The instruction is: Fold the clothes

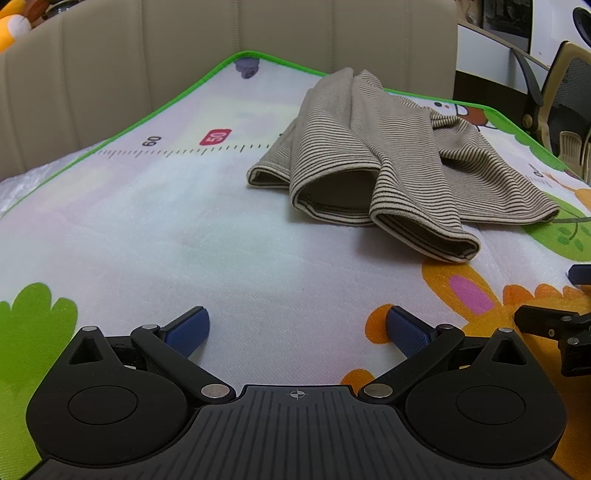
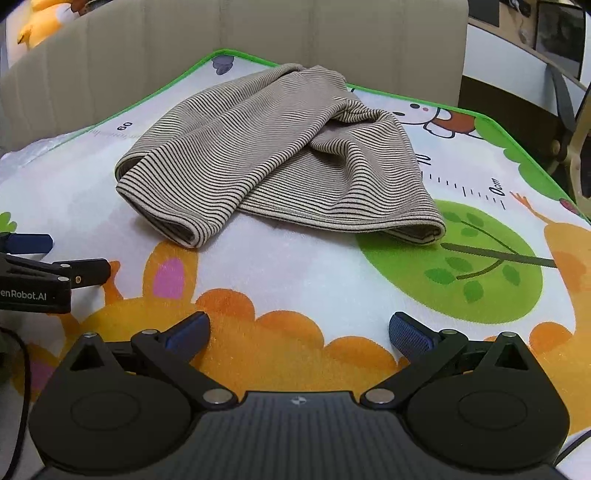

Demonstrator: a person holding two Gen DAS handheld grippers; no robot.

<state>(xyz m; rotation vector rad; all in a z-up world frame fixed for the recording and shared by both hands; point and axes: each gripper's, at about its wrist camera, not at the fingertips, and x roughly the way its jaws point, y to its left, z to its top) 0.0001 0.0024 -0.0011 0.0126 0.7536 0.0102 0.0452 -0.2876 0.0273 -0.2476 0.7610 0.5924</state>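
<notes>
One striped garment (image 2: 280,155) lies crumpled on the play mat (image 1: 184,229), ahead of both grippers and apart from them, its long axis running left to right, nearer the right gripper (image 2: 299,332) than the left gripper (image 1: 297,330), both spread wide and empty.

What I can't make out from my two wrist views

The far side of the crumpled beige garment with thin dark stripes (image 2: 273,158) folds under itself, so its type and any sleeves stay hidden from me. My left gripper (image 2: 40,269) is cut off by the right view's edge, its printed label clipped. The colourful cartoon play mat with a green border (image 1: 155,221) runs past both frames. A yellow plush toy (image 2: 40,22) behind the beige padded headboard (image 1: 184,55) is mostly concealed.
</notes>
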